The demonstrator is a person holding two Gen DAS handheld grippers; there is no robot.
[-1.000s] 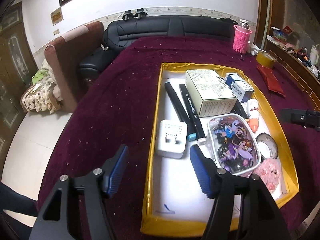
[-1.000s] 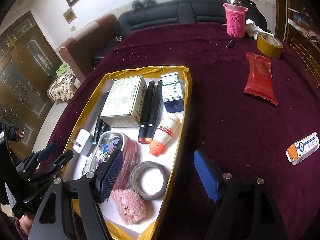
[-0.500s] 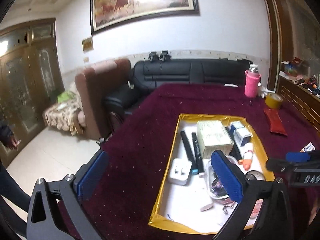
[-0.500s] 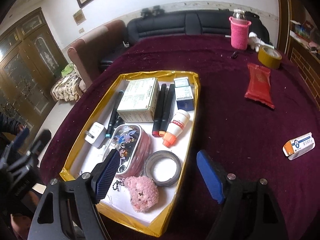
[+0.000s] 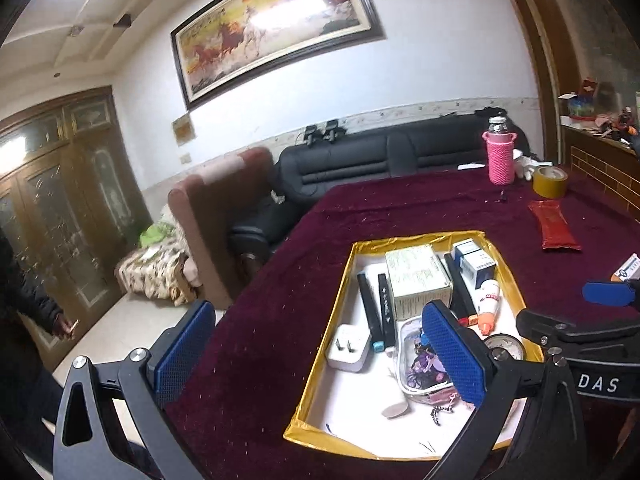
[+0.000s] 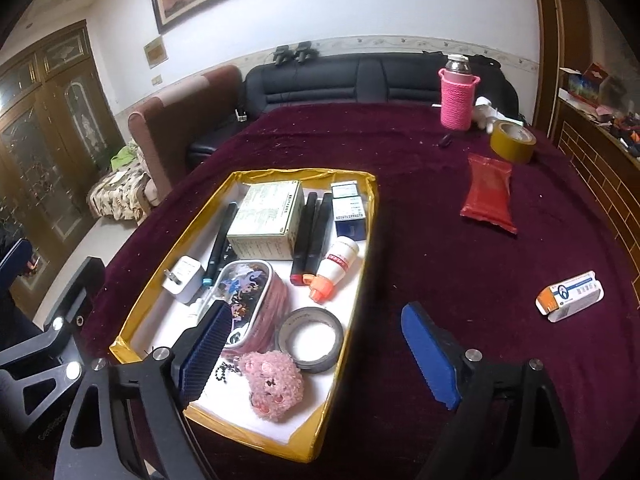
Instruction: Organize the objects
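Pillbox (image 6: 570, 296) lies loose near our surface's right edge, long axis across, nearer our right gripper (image 6: 316, 354), whose empty jaws are opening; left gripper (image 5: 320, 354) hangs released.

Deep maroon cloth (image 6: 460, 280) covers the table; the tray (image 6: 362, 240) has a gold rim and white floor. In it — a pink fluffy toy (image 6: 274, 380), a cartoon-printed pouch (image 6: 244, 296), grey tape (image 6: 312, 338). Near the far edge — a pink knitted bottle sleeve (image 6: 456, 98), yellow tape (image 6: 512, 142), a red packet (image 6: 488, 192).
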